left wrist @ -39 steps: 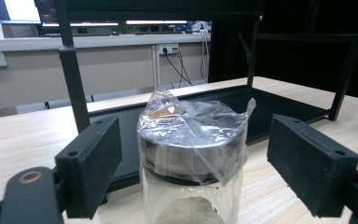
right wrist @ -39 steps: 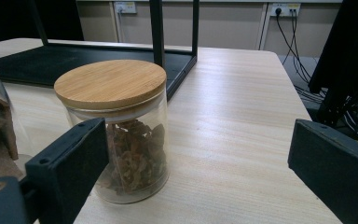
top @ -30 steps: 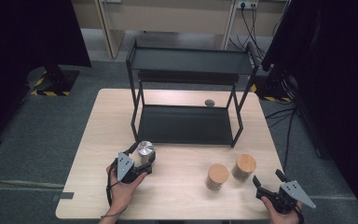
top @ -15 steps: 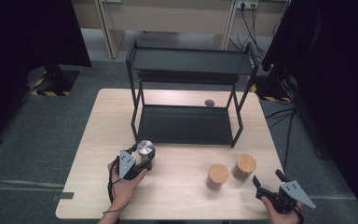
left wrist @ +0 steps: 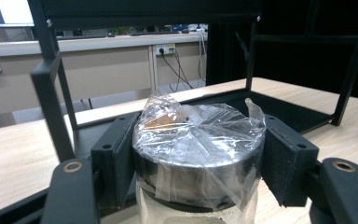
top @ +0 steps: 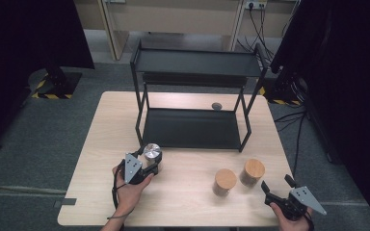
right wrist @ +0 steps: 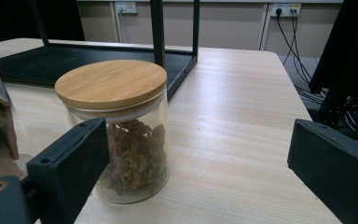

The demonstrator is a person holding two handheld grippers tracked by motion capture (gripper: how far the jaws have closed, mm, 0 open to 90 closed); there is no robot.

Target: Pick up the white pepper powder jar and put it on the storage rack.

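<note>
Up close, left tongs (left wrist: 198,158) clamp the film-wrapped steel-lidded jar (left wrist: 198,149); right tongs (right wrist: 200,158) gape empty.

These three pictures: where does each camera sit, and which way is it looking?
High view: above the person's side, facing forward and down on the table; forearms, left gripper, right gripper.
Left gripper view: rides that gripper, facing the rack; jaws clamp a foil-lidded jar.
Right gripper view: faces a wooden-lidded jar; jaws open.
Shared: the rack and table.

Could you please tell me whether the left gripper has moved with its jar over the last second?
No. The left gripper, shut on the silver-lidded jar, sits as before, just off the black rack's front left leg.
</note>
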